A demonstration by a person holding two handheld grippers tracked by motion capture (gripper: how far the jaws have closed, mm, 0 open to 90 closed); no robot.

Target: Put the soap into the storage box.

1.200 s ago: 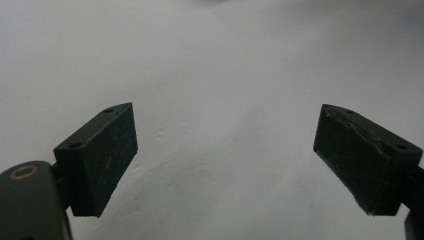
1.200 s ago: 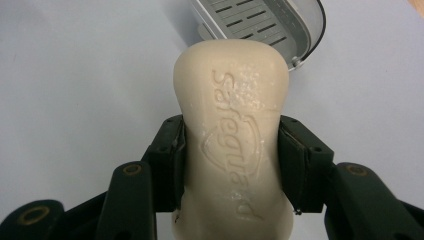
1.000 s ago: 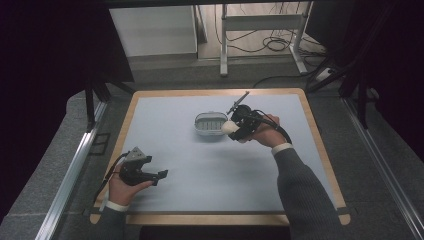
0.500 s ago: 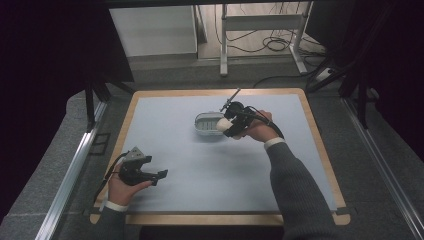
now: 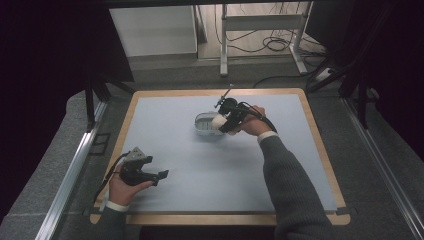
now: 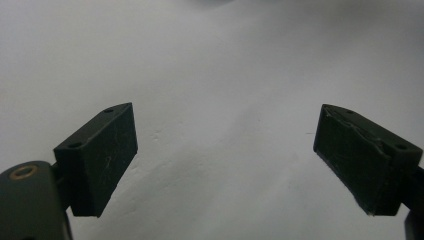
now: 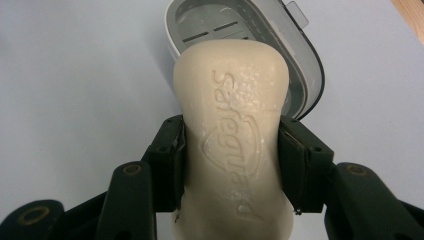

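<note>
We are pinching the cream soap bar [image 7: 232, 145] in our right gripper [image 7: 232, 165] at frame centre, its far end overhanging the grey soap dish [image 7: 300, 75], left gripper [image 6: 227, 165] spread over the tabletop [image 5: 300, 165].

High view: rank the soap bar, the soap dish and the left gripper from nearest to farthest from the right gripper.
1. Soap bar, clamped in the right gripper jaws.
2. Soap dish, just left, under the soap.
3. Left gripper, far off at the near left.
</note>
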